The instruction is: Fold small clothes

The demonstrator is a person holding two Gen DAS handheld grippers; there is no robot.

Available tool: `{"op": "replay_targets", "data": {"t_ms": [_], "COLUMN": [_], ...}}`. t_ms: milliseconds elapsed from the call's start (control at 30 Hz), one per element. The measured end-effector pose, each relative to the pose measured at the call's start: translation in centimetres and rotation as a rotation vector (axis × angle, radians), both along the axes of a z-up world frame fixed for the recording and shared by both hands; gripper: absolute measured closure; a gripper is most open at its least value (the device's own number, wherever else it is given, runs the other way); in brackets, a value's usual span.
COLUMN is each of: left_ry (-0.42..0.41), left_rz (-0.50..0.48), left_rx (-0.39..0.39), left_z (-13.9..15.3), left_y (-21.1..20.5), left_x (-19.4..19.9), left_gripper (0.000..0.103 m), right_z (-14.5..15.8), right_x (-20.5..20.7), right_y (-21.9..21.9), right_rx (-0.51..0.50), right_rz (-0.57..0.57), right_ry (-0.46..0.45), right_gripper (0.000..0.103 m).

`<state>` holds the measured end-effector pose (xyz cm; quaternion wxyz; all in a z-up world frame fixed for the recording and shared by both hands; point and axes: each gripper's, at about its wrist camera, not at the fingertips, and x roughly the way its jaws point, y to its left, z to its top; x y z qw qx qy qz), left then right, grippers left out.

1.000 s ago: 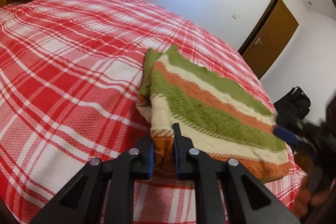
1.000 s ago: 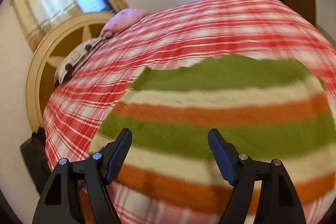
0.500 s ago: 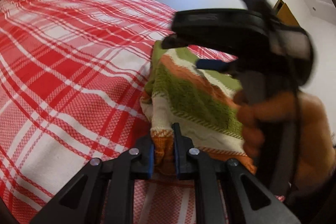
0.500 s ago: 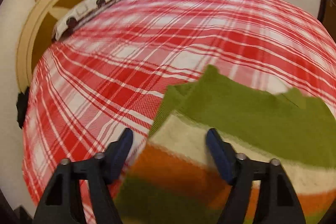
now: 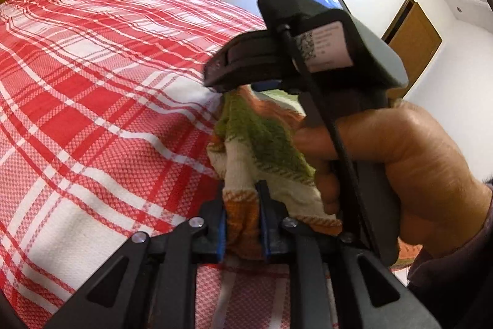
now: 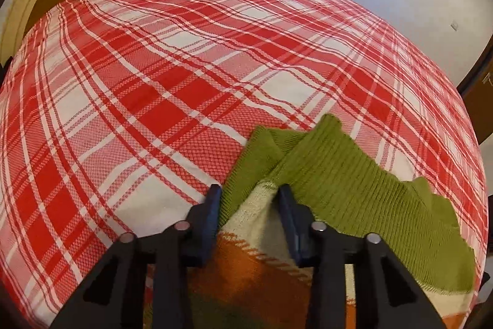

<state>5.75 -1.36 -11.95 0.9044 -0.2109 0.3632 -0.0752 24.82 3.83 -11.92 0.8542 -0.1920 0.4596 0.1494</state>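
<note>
Striped knitted sweater (image 5: 265, 150), green, cream and orange, lay near the foot edge of the bed on the red plaid bedspread (image 5: 92, 113). Pinched at its orange hem corner by the left gripper (image 5: 242, 224), pads pressing the bunched knit. Straddled at the green collar corner by the right gripper (image 6: 249, 205), jaws just closing, narrow now, cloth between them; full pinch could not be told. Right hand (image 5: 400, 174) wrapped round that gripper's handle. Likely the grasp before a fold. Next move probably called for firm closure, then lifting both corners together across the sweater.
</note>
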Motion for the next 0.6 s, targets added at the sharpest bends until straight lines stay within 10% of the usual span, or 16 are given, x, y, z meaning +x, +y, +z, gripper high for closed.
{"op": "replay_targets", "data": {"t_ms": [200,600], "left_ry": [0.005,-0.036], "left_rz": [-0.014,-0.054], "left_rx": [0.009,0.044], "left_z": [0.4,3.4], "left_y": [-0.3,-1.0], "left_x": [0.3,0.0], "left_gripper": [0.086,0.087], "right_z": [0.7,4.0], "right_x": [-0.4,-1.8], "right_y": [-1.2,-5.1], "right_rx": [0.066,0.233], "right_rz": [-0.021,-0.07], "right_ry": [-0.014,-0.056], "right_gripper": [0.088,0.091]}}
